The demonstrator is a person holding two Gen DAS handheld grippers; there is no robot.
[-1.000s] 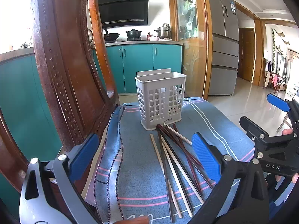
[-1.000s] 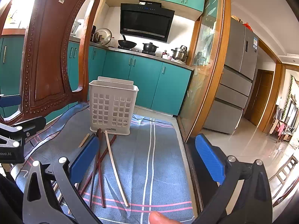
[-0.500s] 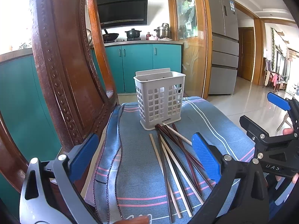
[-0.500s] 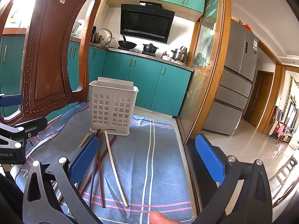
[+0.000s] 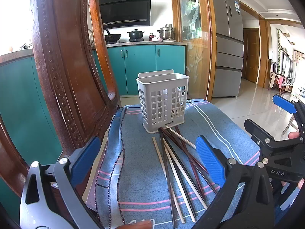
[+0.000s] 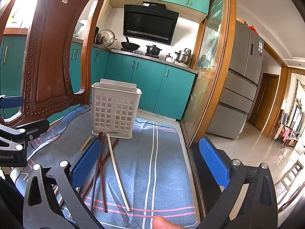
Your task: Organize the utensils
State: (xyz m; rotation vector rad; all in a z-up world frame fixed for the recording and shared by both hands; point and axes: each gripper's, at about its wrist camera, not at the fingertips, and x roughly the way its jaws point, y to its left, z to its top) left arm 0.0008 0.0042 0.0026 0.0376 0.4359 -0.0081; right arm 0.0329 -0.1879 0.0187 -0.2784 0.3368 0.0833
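Note:
A white perforated utensil basket [image 5: 163, 103] [image 6: 115, 112] stands upright on a blue striped cloth [image 5: 141, 164] [image 6: 152, 164]. Several loose chopsticks [image 5: 177, 160] [image 6: 112, 164], dark brown and pale, fan out on the cloth from the basket's foot toward me. My left gripper [image 5: 146, 162] hovers open above the near ends of the chopsticks, nothing between its blue pads. My right gripper [image 6: 150, 162] is open too and holds nothing, with the chopsticks at its left finger. Each gripper shows at the edge of the other's view.
A carved wooden chair back [image 5: 63, 72] [image 6: 51, 51] rises close on the left, beside the basket. The cloth's right edge [image 6: 187, 158] drops off to a tiled floor. Teal cabinets, a stove with pots and a fridge [image 5: 227, 43] stand behind. A fingertip [image 6: 162, 222] shows at the bottom.
Both views have shifted only slightly. Basket and chopsticks lie where they were, and both grippers stay open.

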